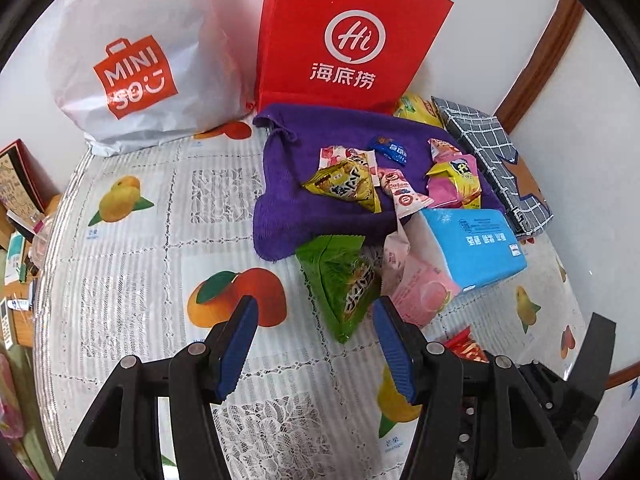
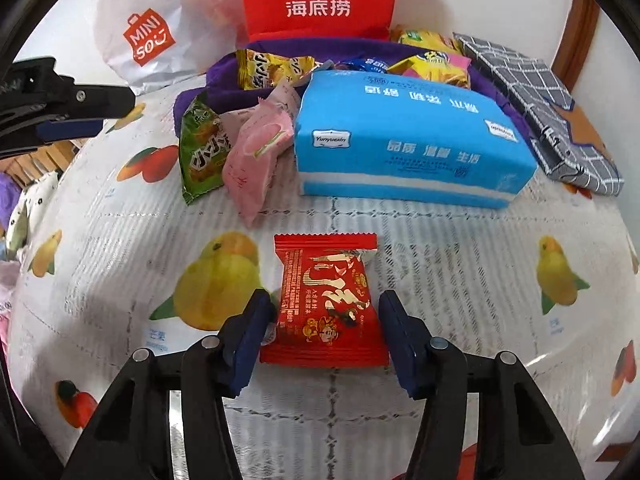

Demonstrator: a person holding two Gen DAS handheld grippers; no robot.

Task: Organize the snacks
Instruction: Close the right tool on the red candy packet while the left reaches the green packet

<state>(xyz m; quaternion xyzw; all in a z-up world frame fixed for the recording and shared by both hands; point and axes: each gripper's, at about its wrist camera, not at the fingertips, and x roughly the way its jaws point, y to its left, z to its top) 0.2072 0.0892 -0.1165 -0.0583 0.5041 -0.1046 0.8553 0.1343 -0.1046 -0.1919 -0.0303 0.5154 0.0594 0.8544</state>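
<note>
A red snack packet (image 2: 326, 304) lies flat on the fruit-print tablecloth (image 2: 460, 248), and my right gripper (image 2: 326, 296) straddles it. The blue pads (image 2: 256, 328) sit close against its two sides, but the wrapper looks unsqueezed. My left gripper (image 1: 316, 302) stands open and empty over the cloth. A green snack packet (image 1: 344, 284) lies just beyond its fingertips, beside a pink one (image 1: 420, 292). Several more small snack packets (image 1: 348, 184) are scattered on a purple towel (image 1: 280, 208). In the right wrist view the left gripper (image 2: 60, 100) shows at the left edge.
A blue tissue pack (image 2: 404, 140) lies between the red packet and the towel. A red paper bag (image 1: 344, 40) and a white plastic bag (image 1: 132, 64) stand against the back wall. A grey checked pouch (image 1: 492, 160) lies at the right, and clutter (image 1: 20, 208) borders the left table edge.
</note>
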